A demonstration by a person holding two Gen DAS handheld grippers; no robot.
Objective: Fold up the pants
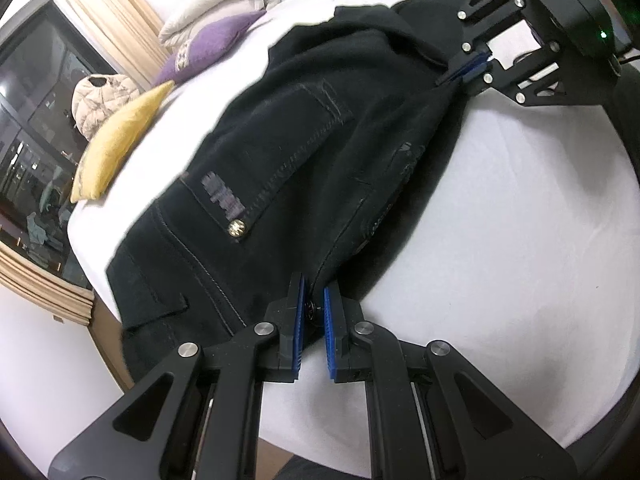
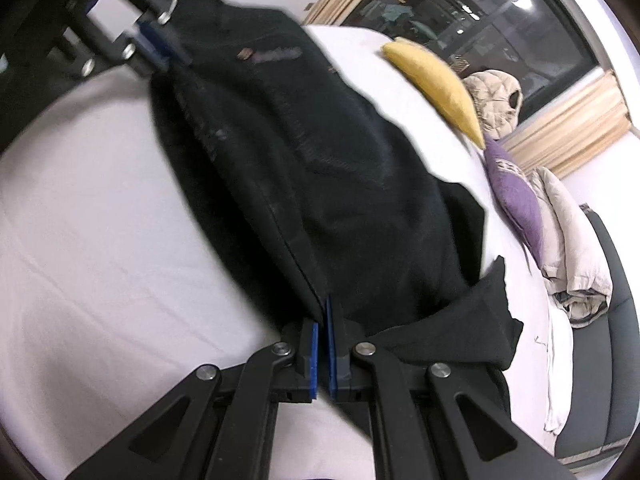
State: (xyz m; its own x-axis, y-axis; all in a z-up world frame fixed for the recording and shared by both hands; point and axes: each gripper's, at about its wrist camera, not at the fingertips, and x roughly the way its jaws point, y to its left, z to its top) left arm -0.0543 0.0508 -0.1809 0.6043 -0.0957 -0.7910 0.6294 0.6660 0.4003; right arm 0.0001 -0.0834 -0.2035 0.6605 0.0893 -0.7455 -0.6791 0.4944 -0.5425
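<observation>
Black pants lie across a white bed sheet, folded lengthwise, with a pocket and a metal button showing. My left gripper is shut on the waistband end by the fly. In the left wrist view, my right gripper pinches the far end of the pants at upper right. The right wrist view shows the same pants from the other end: my right gripper is shut on the near fabric edge, and the left gripper clamps the far end at upper left.
A yellow pillow, a purple pillow and a beige puffy jacket sit along the bed's far side. Folded pale bedding lies beyond them. A dark window with beige curtains stands behind.
</observation>
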